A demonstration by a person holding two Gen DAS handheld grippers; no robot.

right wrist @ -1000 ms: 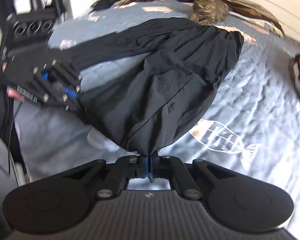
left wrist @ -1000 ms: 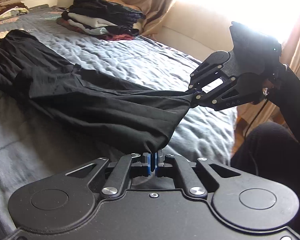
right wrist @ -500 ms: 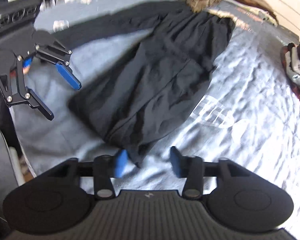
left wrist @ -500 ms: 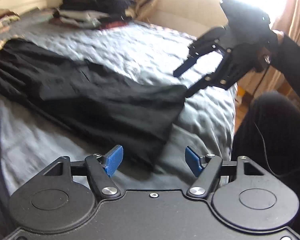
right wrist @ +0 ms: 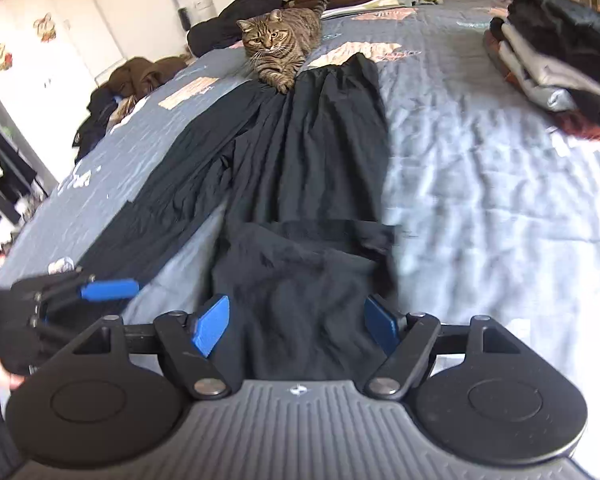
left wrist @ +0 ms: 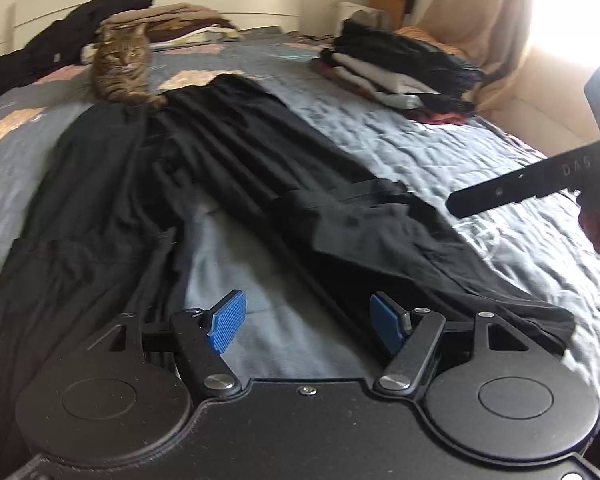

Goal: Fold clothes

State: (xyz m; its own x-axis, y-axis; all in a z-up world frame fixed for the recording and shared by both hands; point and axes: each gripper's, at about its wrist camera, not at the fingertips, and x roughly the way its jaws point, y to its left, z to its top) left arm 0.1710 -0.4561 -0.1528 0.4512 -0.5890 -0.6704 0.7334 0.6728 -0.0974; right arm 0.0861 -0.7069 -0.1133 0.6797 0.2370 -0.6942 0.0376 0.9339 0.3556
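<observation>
Trousers (right wrist: 300, 184) lie released between wide jaws, the right opening; the fold could be spoiled by the cat (right wrist: 280, 50) pinning the far end.

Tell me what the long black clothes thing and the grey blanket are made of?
The black garment looks like thin, soft, matte cloth, maybe cotton or jersey: it falls in many fine folds and lies limp. The grey bedspread looks like thicker quilted fabric with padding inside: it is puffy, with stitched dimples and a faint sheen. Exact fibres cannot be told from here.
</observation>
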